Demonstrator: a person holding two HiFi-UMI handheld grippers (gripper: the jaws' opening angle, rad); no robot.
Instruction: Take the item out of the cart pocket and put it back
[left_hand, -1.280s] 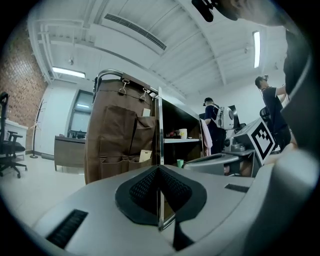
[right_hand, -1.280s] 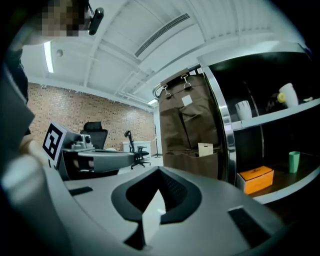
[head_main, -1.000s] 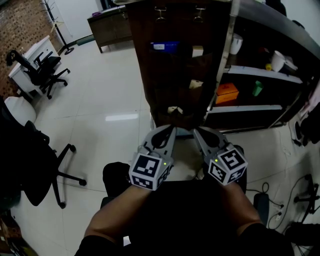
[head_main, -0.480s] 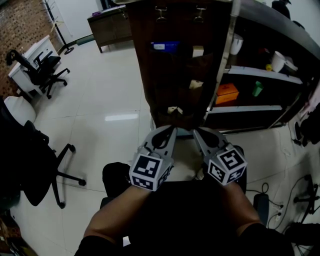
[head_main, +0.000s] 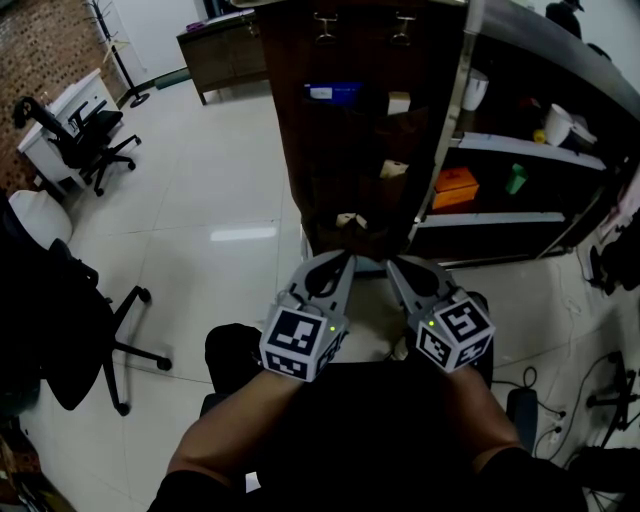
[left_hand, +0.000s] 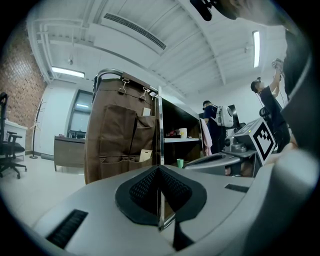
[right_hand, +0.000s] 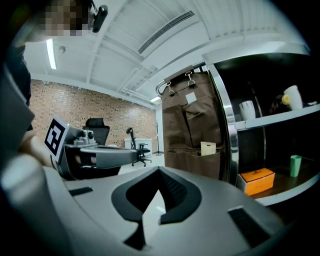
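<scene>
No change vs a second ago. Left gripper (head_main: 344, 259) closed, empty. Right gripper (head_main: 392, 264) closed, empty. Both sit low, near the cart's brown pocket panel (head_main: 350, 150). Pale card (head_main: 347, 219) is in the bottom pocket row, upright, top edge poking out.

Left gripper (head_main: 343, 260), right gripper (head_main: 392, 264), side by side, facing brown cart pockets (head_main: 352, 150)

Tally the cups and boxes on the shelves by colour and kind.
White cups: 2
Green cup: 1
Orange box: 1
Total: 4
</scene>
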